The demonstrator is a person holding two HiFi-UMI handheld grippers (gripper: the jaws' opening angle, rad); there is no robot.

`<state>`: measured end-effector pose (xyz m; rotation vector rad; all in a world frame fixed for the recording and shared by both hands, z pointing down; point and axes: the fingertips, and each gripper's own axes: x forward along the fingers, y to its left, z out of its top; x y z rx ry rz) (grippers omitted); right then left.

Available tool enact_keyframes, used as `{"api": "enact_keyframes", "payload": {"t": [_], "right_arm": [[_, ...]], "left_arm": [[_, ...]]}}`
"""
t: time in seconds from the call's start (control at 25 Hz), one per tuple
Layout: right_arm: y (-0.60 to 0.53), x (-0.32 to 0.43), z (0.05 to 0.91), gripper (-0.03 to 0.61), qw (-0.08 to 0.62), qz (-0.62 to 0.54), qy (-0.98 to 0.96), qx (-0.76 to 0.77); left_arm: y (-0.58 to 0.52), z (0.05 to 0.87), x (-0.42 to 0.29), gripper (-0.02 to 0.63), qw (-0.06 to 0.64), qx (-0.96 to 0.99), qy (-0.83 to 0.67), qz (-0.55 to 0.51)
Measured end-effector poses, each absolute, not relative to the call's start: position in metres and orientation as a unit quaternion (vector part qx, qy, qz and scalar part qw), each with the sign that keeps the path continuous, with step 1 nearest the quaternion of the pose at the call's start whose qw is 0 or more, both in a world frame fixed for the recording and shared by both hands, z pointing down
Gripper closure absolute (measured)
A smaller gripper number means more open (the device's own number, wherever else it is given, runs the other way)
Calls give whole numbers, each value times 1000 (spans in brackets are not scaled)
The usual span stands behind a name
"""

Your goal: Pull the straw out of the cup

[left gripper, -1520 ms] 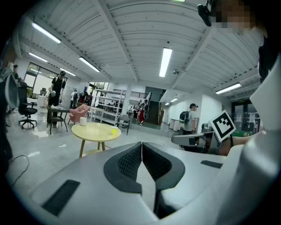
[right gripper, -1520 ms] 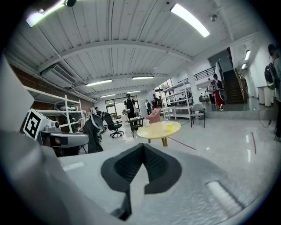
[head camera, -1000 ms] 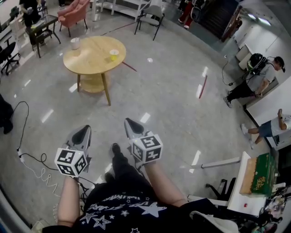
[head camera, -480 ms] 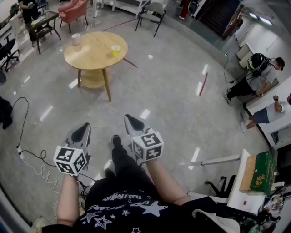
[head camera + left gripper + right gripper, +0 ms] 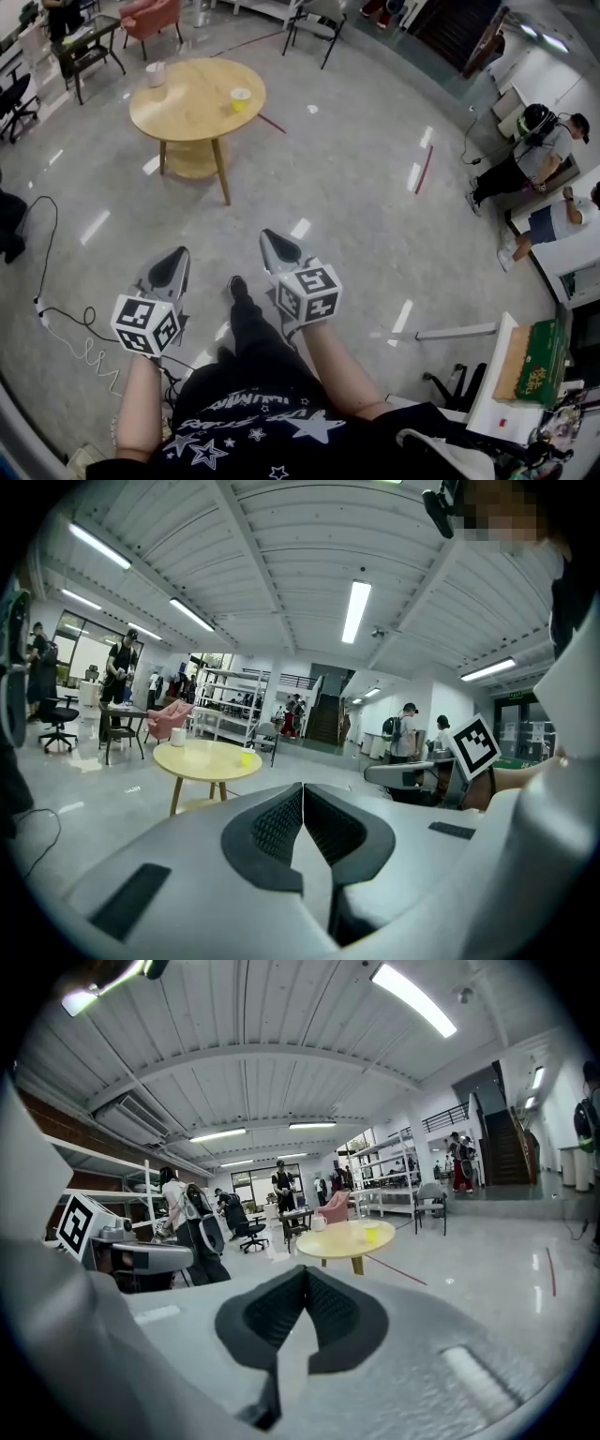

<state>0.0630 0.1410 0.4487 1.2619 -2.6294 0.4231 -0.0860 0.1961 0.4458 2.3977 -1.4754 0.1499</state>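
We held both tools low in front of us, well apart from the round worktop [image 5: 192,117]. The left tool [image 5: 303,791] had its jaws pressed together with nothing between them, and the right tool [image 5: 305,1277] was likewise closed and empty. On the worktop stood a small yellow cup [image 5: 241,96] near its right rim and a white container [image 5: 155,75] at its far left rim, the two well apart. The straw was too small to make out from where we stood, so we could not tell which vessel carried it; we took the yellow cup as the likelier.

We judged that a straw would be very light, thin-walled and rather slick, and would flatten or kink under a hard pinch. We thought it best gripped just above the cup's rim, not at its free end, and drawn out along its own line. The cup looked light enough to lift or tip with it, so we expected to steady its wall gently with the other tool.
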Motion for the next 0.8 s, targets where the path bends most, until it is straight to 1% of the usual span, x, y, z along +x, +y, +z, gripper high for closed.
{"api": "enact_keyframes", "payload": {"t": [0.28, 0.8], "right_arm": [[91, 55, 449, 580, 97, 149, -889, 421], [-27, 46, 456, 580, 96, 171, -884, 425]], "left_arm": [[157, 445, -98, 604, 162, 832, -528, 56], [43, 458, -121, 604, 185, 819, -538, 71]]}}
